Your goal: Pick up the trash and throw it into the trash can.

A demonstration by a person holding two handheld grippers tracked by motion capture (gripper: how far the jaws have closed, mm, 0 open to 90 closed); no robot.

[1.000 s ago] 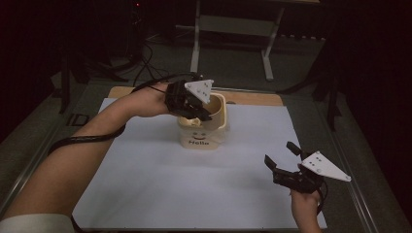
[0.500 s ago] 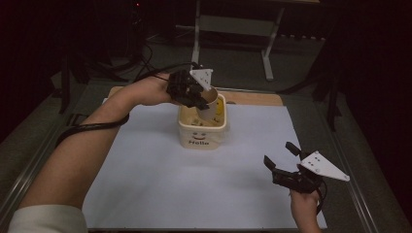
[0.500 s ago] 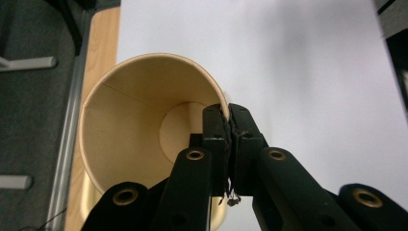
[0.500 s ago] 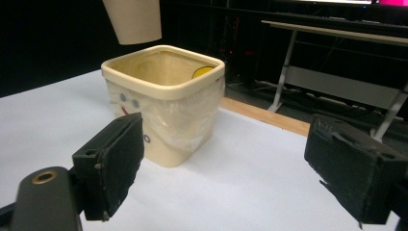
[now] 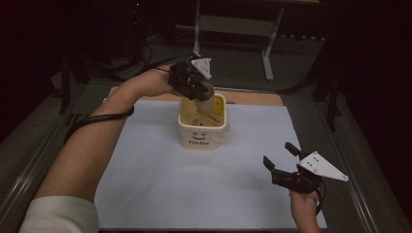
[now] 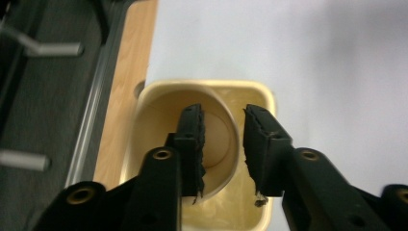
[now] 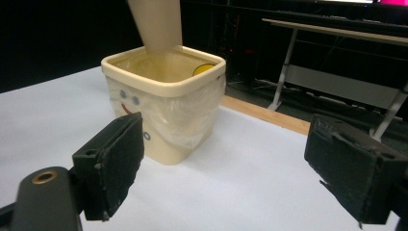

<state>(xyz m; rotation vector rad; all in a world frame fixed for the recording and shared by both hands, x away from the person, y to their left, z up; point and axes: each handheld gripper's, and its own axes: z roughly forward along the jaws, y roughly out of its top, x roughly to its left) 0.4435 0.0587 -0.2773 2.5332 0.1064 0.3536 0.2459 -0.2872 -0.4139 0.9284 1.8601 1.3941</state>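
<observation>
Dark room all around you, with metal table legs (image 5: 265,53) behind the work area; a white sheet (image 5: 160,179) covers the tabletop (image 5: 252,98), whose wooden edge shows at the far side. Near the far middle of the sheet stands a cream tub (image 5: 202,136) with a smiley face and the word "Hello" on its front. Your left gripper (image 5: 198,90) hangs over the tub's far rim, pointing down into it. Its jaws have just been opening, and a tan paper cup (image 6: 219,139) sits tilted between them, its base dipping into the tub; one jaw is inside the cup's mouth, the other outside its wall, and you cannot tell whether the pads press the wall. Your right gripper (image 5: 282,156) rests near the sheet's near right corner, well apart from the tub, jaws spread wide with nothing between them.
</observation>
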